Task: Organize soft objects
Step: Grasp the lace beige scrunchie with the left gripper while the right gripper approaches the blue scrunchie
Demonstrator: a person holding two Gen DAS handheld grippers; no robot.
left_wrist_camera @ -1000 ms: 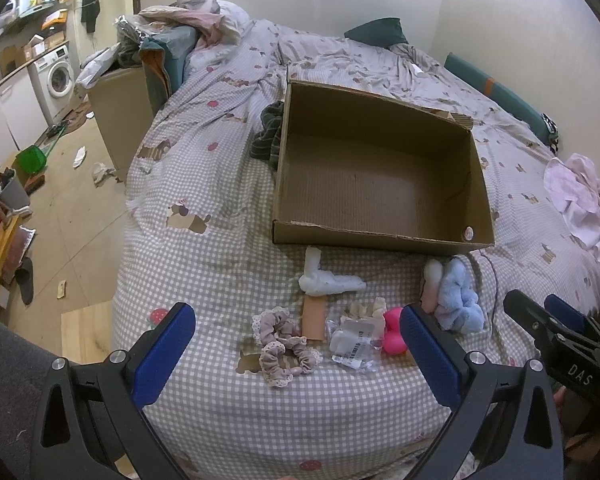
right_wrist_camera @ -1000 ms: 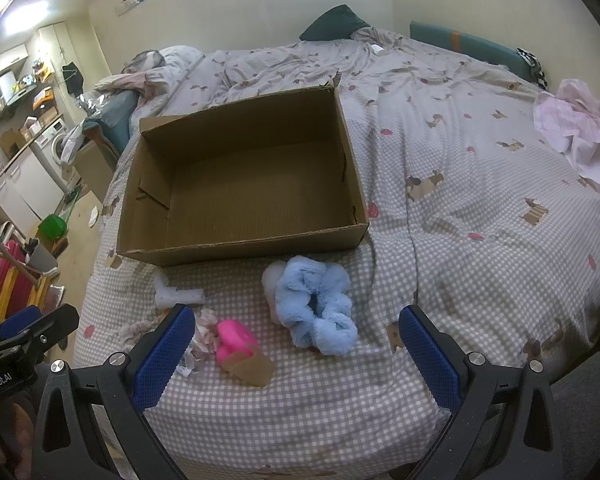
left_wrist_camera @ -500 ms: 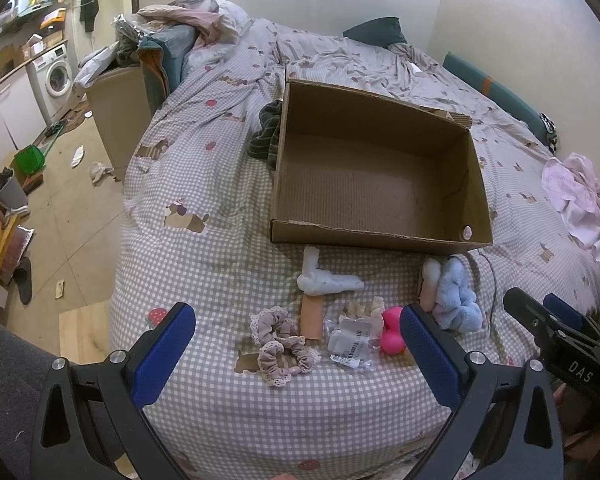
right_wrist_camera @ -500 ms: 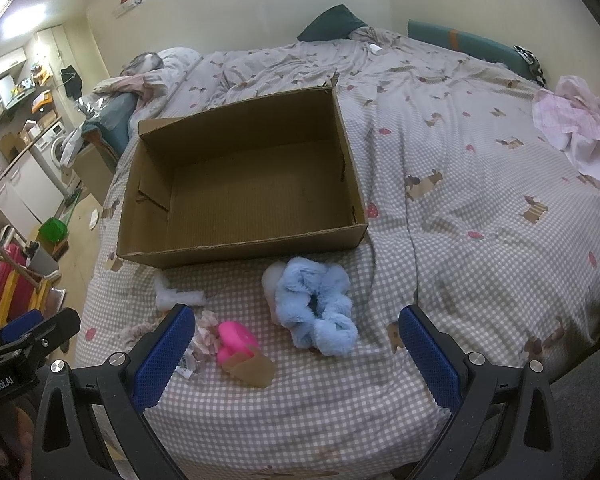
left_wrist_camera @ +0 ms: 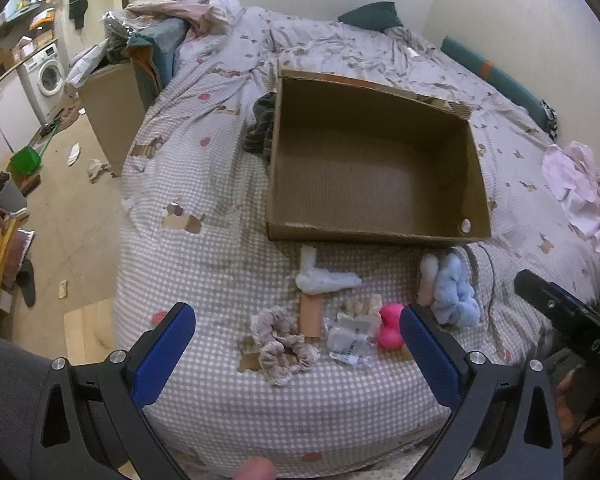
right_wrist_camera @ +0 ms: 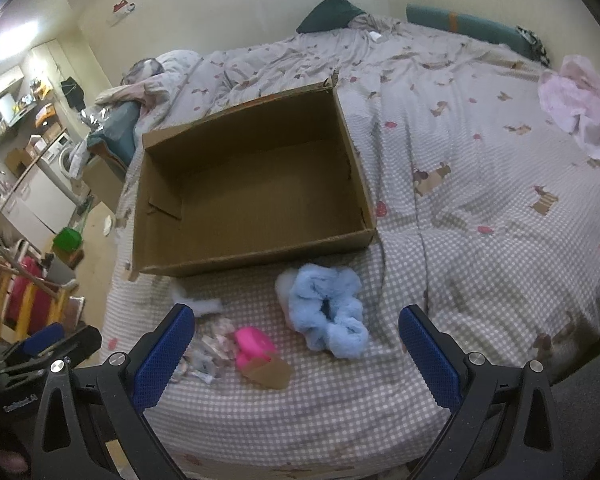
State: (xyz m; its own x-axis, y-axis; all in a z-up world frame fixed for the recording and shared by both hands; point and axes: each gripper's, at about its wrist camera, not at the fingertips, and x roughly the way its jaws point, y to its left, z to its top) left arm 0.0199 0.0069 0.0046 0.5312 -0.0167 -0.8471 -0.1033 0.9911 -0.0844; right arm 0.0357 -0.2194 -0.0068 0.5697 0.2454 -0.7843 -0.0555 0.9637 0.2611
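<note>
- Blue fluffy scrunchie (right_wrist_camera: 332, 312) lies on the checked bedspread (right_wrist_camera: 480, 280), just in front of the cardboard box (right_wrist_camera: 252, 256); position unchanged from the earlier frames, only slight camera drift.
- Beside it: pink soft object (right_wrist_camera: 252, 346), clear packet (left_wrist_camera: 350, 338), beige lace scrunchie (left_wrist_camera: 282, 344), white sock (left_wrist_camera: 326, 280).
- Right gripper (right_wrist_camera: 296, 354): jaws wide apart, empty; the blue scrunchie sits ahead, between them.
- Left gripper (left_wrist_camera: 296, 354): jaws wide apart, empty, before the lace scrunchie.

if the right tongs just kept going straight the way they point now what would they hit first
Most likely the blue scrunchie: it lies on the bed just ahead, roughly midway between the open right tongs. The cardboard box comes only after it. Depth is hard to judge in this fisheye view, so the checked bedspread could come first.
</note>
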